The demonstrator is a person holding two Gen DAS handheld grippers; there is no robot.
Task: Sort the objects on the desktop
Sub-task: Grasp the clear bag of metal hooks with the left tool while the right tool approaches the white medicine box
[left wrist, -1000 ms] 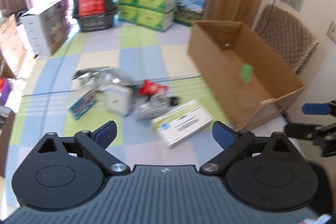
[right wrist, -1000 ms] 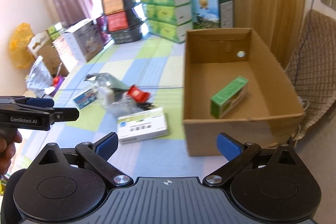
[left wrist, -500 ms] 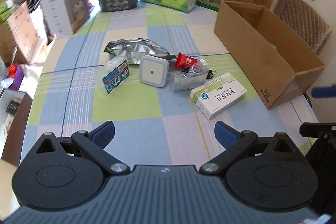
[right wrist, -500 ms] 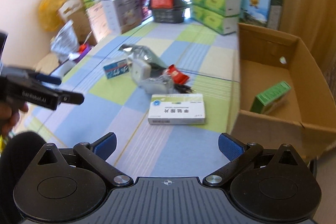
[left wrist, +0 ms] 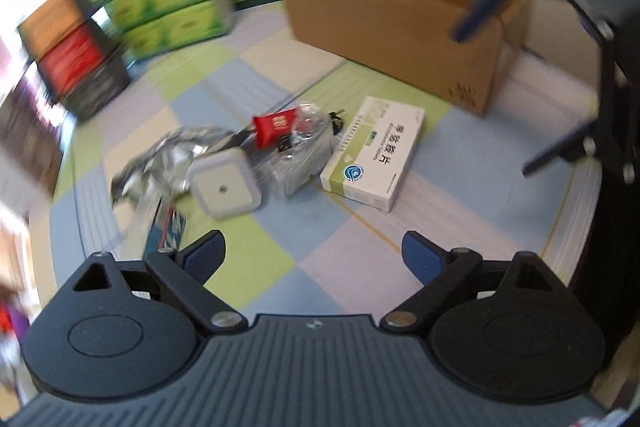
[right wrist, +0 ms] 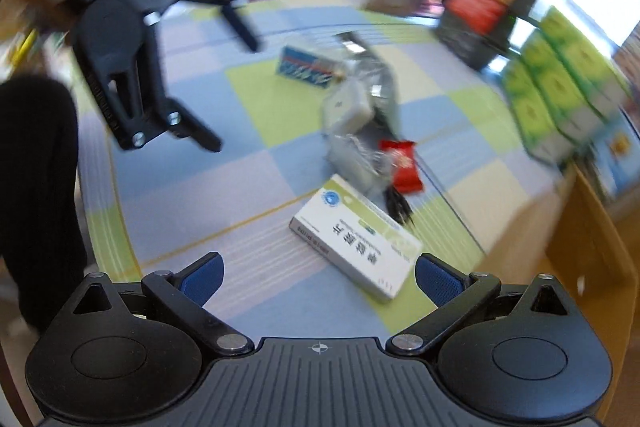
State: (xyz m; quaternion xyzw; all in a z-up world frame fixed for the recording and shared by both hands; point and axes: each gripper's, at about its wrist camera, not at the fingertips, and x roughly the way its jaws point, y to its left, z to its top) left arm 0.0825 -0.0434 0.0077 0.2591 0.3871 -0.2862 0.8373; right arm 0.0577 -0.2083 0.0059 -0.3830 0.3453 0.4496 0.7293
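Observation:
A white and green medicine box [left wrist: 376,155] [right wrist: 356,243] lies flat on the checked tablecloth, just ahead of my right gripper [right wrist: 319,277], which is open and empty. Left of the box sits a cluster: a white square plug-in light [left wrist: 225,185] [right wrist: 346,105], a clear plastic packet [left wrist: 298,159], a red sachet [left wrist: 276,125] [right wrist: 404,163], crumpled silver foil [left wrist: 172,155] and a small blue packet [left wrist: 166,231] [right wrist: 306,67]. My left gripper [left wrist: 314,259] hovers open and empty near the blue packet. The brown cardboard box [left wrist: 394,23] stands open at the right.
Stacked green tissue boxes [left wrist: 168,1] [right wrist: 560,87], black crates with red and orange labels [left wrist: 74,55] and other cartons line the table's far side. The other gripper shows in each view [left wrist: 592,67] [right wrist: 132,67]. A dark sleeve [right wrist: 36,187] is at left.
Both grippers have swung in toward the cluster and dropped lower; the views are now tilted and blurred. The medicine box is much closer to my right gripper. Nothing was picked up.

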